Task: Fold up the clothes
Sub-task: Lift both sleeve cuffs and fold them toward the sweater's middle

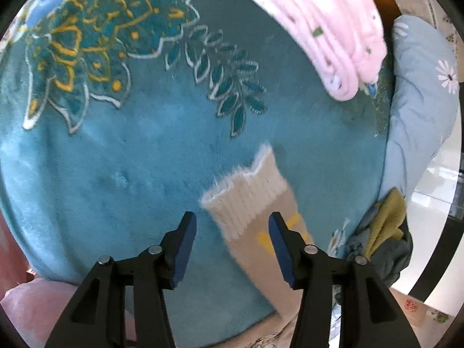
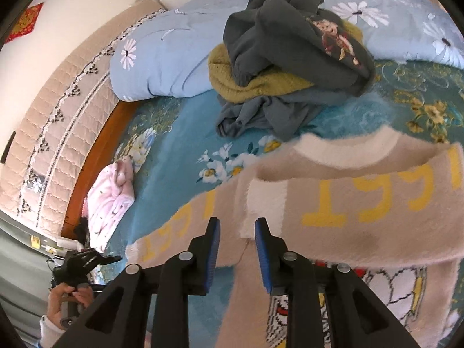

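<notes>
Both grippers open, empty — left gripper over sleeve; right gripper above sweater. Pinch cuff squarely — fold inward.

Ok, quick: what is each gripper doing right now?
Left gripper: open, empty, over the beige sweater's cuff.
Right gripper: open, empty, above the sweater.

The right hand-held gripper, jaws apart, hovers over a beige sweater on the teal blanket.
</notes>
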`<state>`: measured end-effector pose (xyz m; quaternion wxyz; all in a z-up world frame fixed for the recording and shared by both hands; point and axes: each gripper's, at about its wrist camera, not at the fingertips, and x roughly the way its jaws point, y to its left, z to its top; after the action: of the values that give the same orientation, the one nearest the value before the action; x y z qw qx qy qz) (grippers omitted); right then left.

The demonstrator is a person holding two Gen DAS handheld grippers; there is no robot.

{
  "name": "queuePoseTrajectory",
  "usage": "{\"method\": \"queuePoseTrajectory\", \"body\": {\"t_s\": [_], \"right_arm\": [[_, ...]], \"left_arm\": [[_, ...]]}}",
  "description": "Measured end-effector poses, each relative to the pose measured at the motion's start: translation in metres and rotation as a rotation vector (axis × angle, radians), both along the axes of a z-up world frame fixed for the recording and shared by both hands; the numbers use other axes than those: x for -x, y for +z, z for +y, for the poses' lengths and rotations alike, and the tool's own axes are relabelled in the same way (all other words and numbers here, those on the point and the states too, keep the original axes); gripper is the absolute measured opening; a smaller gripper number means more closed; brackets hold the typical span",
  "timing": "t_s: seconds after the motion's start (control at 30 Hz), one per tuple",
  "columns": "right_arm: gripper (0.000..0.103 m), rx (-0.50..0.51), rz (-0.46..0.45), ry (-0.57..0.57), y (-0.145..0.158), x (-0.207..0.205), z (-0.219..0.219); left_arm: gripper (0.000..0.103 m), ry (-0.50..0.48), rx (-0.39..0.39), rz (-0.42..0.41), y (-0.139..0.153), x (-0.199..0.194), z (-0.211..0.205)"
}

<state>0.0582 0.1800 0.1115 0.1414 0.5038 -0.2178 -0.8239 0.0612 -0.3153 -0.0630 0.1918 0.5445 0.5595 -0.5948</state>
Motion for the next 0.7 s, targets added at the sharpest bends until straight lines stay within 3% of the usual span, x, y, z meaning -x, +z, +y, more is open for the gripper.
{"method": "queuePoseTrajectory", "body": {"t_s": [0.13,0.2,0.27,0.4,0.53,0.7], "right_arm": [[0.027,0.037,-0.007,-0.004,-0.003,-0.001,-0.001],[0.027,0.042,-0.011,-0.007,-0.004,-0.002,0.002],[0.027,0.042,-0.018,-0.018,-0.006,-0.003,0.008],[0.027,0.045,-0.035,-0.067,-0.009,-0.007,0.033],[0.027,0.042,-0.031,-0.123,-0.009,-0.013,0.064],[0.027,0.044,-0.015,-0.197,-0.005,-0.022,0.104]], "left_arm": [[0.051,0.015,0.014,0.022,-0.007,0.006,0.009],[0.042,0.019,0.035,0.022,-0.008,0.007,0.013],[0.017,0.021,0.061,0.03,-0.006,0.008,0.015],[0.012,0.007,0.133,0.077,0.01,0.009,0.017],[0.01,-0.105,0.275,0.209,0.065,0.024,0.033],[0.01,-0.307,0.361,0.513,0.18,0.06,0.091]]}}
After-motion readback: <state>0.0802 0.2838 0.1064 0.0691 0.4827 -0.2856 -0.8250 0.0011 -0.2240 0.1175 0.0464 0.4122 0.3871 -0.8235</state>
